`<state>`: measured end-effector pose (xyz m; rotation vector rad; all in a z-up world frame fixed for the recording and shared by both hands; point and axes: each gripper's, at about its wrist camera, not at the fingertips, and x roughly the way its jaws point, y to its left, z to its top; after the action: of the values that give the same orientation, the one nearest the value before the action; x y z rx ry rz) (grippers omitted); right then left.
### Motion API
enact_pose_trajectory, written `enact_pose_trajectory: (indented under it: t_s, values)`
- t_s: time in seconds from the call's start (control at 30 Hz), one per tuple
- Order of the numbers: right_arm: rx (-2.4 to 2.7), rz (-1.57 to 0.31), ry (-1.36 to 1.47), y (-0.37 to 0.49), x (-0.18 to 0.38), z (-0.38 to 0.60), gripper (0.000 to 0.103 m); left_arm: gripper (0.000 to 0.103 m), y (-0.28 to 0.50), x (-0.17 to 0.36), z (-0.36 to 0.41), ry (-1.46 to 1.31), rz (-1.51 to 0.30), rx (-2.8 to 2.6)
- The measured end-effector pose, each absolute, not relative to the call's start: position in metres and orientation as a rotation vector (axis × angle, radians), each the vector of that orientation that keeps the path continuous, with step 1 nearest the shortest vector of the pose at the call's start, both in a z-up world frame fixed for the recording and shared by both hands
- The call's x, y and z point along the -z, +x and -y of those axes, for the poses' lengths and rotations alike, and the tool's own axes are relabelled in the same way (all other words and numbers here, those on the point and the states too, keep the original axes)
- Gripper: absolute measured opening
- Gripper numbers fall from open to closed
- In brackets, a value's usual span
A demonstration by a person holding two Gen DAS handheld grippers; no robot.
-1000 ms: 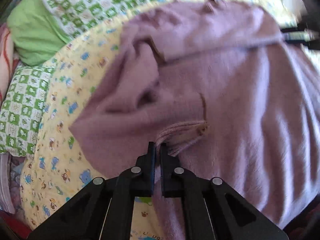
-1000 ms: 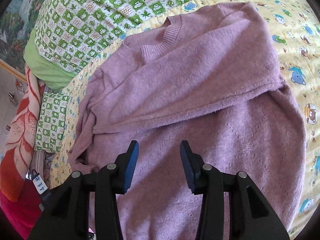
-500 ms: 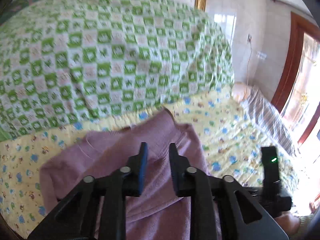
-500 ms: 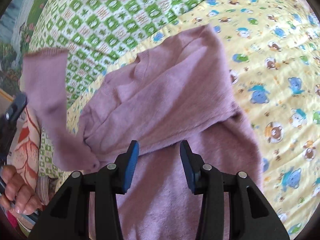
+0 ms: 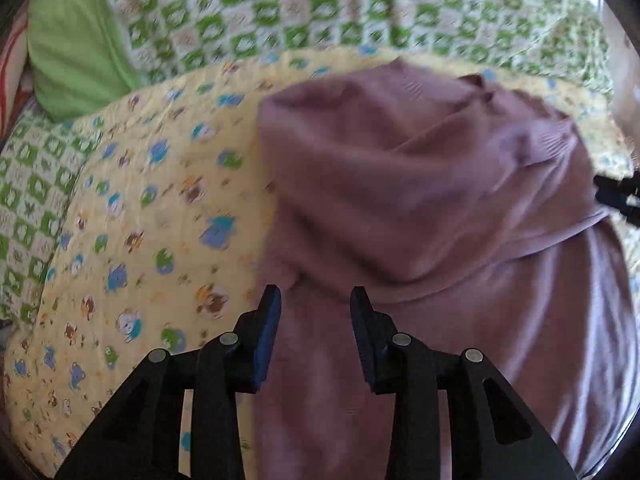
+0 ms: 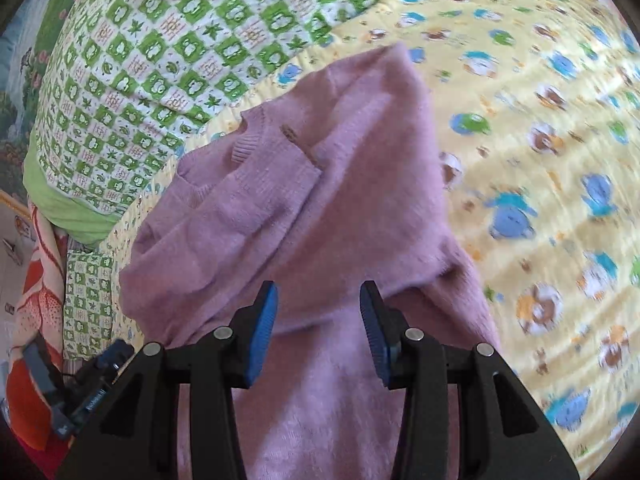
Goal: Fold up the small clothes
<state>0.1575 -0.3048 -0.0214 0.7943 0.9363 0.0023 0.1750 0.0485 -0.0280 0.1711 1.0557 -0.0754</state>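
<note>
A small mauve knitted sweater lies on the yellow cartoon-print sheet, with both sleeves folded across its body. It also shows in the right wrist view, where a ribbed cuff lies near the neckline. My left gripper is open and empty, just above the sweater's left edge. My right gripper is open and empty over the sweater's lower body. The left gripper shows in the right wrist view at the lower left.
A green-and-white checked quilt lies along the back, also in the right wrist view. A plain green pillow sits at the back left. A red and orange patterned blanket lies at the left edge. The right gripper's body shows at the right.
The left gripper carried the left sleeve up and across the sweater's body, let it go and opened. It now sits low at the sweater's left edge. The right gripper stayed open.
</note>
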Motion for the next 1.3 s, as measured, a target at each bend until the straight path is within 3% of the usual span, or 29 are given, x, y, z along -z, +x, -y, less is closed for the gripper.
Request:
enact_pose_trajectory:
  t_s: [0.1, 0.23, 0.33, 0.37, 0.4, 0.57, 0.7, 0.77, 0.97, 1.17, 1.3]
  values:
    - [-0.018, -0.962, 0.768, 0.192, 0.028, 0.300, 0.044, 0.037, 0.188, 0.045, -0.054, 0.190, -1.095, 0.091]
    - [0.015, -0.987, 0.761, 0.232, 0.048, 0.301, 0.044, 0.052, 0.200, 0.062, -0.041, 0.222, -1.086, 0.100]
    - [-0.004, -0.953, 0.826, 0.248, 0.051, 0.302, 0.044, 0.056, 0.209, 0.072, -0.033, 0.258, -1.077, 0.047]
    - [-0.017, -0.949, 0.826, 0.253, 0.046, 0.299, 0.034, 0.056, 0.212, 0.073, -0.032, 0.255, -1.073, 0.037]
    - [-0.047, -0.945, 0.814, 0.257, 0.036, 0.294, 0.015, 0.056, 0.214, 0.073, -0.032, 0.251, -1.062, 0.018]
    - [-0.176, -0.774, 0.771, 0.234, -0.053, 0.284, 0.012, 0.050, 0.229, 0.070, -0.046, 0.230, -1.040, -0.161]
    - [-0.178, -0.566, 0.860, 0.182, -0.105, 0.309, 0.012, 0.052, 0.236, 0.065, -0.071, 0.076, -1.045, -0.244]
    - [-0.130, -0.592, 0.883, 0.169, -0.093, 0.321, 0.012, 0.052, 0.235, 0.064, -0.075, 0.039, -1.045, -0.280]
    - [0.069, -0.902, 1.015, 0.135, 0.024, 0.337, 0.012, 0.052, 0.225, 0.061, -0.088, -0.114, -1.032, -0.349]
    - [0.024, -0.851, 0.919, 0.132, 0.017, 0.328, 0.012, 0.052, 0.221, 0.075, -0.114, -0.302, -1.074, -0.346]
    - [0.068, -1.077, 0.825, 0.148, 0.048, 0.324, 0.020, 0.053, 0.222, 0.071, -0.116, -0.311, -1.098, -0.306]
